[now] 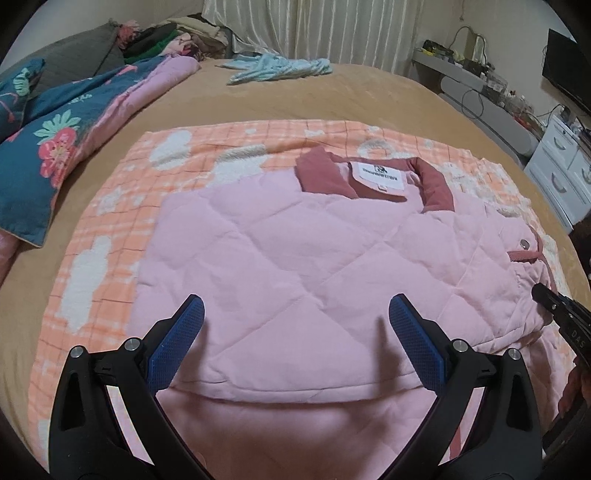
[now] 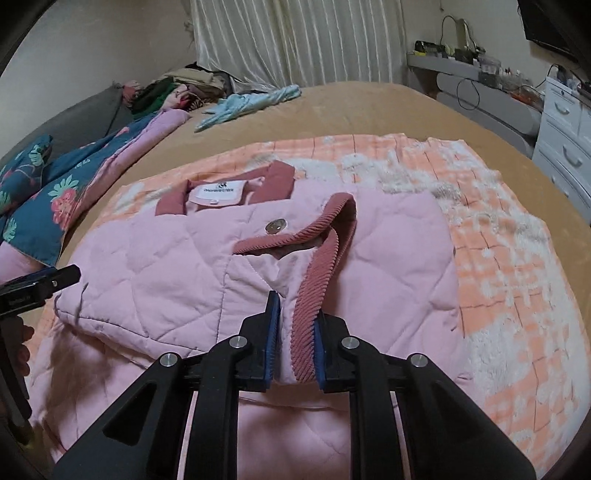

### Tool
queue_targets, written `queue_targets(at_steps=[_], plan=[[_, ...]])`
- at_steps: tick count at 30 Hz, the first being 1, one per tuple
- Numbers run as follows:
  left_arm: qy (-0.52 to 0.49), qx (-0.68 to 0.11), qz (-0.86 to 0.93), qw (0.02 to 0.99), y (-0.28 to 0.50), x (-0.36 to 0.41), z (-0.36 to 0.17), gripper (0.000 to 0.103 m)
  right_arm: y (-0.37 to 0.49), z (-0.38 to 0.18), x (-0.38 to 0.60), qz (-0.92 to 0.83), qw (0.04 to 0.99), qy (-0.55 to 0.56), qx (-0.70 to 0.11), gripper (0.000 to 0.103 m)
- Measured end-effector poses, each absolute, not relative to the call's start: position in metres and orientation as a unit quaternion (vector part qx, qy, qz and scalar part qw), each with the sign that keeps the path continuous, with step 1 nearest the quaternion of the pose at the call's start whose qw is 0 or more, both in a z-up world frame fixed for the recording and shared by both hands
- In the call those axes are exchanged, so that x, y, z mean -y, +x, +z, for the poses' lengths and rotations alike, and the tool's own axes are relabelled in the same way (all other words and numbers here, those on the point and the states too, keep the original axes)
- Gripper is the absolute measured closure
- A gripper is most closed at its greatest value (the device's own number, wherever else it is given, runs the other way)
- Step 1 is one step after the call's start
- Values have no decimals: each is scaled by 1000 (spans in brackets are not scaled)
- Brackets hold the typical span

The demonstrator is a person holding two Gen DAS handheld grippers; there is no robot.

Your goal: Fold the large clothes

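Lying on an orange-and-white checked blanket [image 1: 122, 229] spread over a tan bed [image 1: 332, 92], one pink quilted jacket [image 1: 280, 251] sits partly folded, its collar at the far side. The right hand-held gripper [image 2: 293, 332] pinches the jacket's near edge, its blue pads pressed onto a dark-pink ribbed trim [image 2: 317, 266] and the pink fabric beside it. The left hand-held gripper [image 1: 295, 321] hovers just above the jacket's near-left part with its two fingers spread wide, nothing between them.

The jacket is pale pink with diamond stitching, a dark-pink collar [image 1: 373, 177] holding one white label [image 1: 380, 177], and one round metal snap [image 2: 273, 226] beside the ribbed trim.

On the bed's left lies one floral teal-and-pink quilt [image 1: 48, 140]; one light-blue garment [image 1: 280, 66] lies crumpled at the far side, near a pile of folded clothes [image 1: 173, 37]. White curtains [image 1: 314, 26] hang behind, and a white drawer unit [image 1: 561, 173] stands on the right.
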State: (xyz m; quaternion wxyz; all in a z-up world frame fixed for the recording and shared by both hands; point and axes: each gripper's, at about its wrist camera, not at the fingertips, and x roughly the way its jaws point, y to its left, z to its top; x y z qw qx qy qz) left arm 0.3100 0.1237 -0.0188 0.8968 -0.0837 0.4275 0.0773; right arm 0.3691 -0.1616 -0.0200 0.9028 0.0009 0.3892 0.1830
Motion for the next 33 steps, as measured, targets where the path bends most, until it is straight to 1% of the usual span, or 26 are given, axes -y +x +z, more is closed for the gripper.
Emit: queue_targets(at_steps=[1,2,3,5,7,9,11,13,18,20,23,26,29,33], plan=[[-83,-430,74,896,312,-120,-22,9,370,-22,162,178,902,-2,-393,83],[-82,-432,72,895,314,-118,-23,9,370,-23,161,173,901,-4,-397,77],[-79,-435,68,894,316,-114,-26,9,370,-23,159,169,899,-7,-404,73],[-75,-439,64,893,318,-109,-30,9,369,-23,162,154,899,-7,-410,49],[-70,-443,60,892,320,-105,-35,9,368,-16,167,144,907,-3,-397,44],[-68,-446,60,890,322,-104,-39,9,362,-5,169,141,918,-8,-371,42],[-71,-450,58,888,323,-105,-43,9,356,5,165,139,929,-21,-342,38],[-71,-458,54,885,325,-105,-49,9,349,11,157,148,934,-40,-322,37],[-81,-471,49,877,328,-110,-69,8,340,8,135,199,927,-68,-311,37],[-83,-470,48,878,328,-110,-72,8,339,0,122,216,916,-90,-325,33],[-83,-466,49,880,327,-110,-74,8,347,-24,110,195,898,-117,-377,33],[-82,-463,48,882,325,-109,-74,8,363,-47,118,191,879,-77,-430,30],[-82,-459,48,884,323,-108,-71,8,370,-56,124,199,871,-50,-446,30],[-76,-456,52,885,319,-106,-64,8,373,-63,125,200,869,-42,-450,30]])
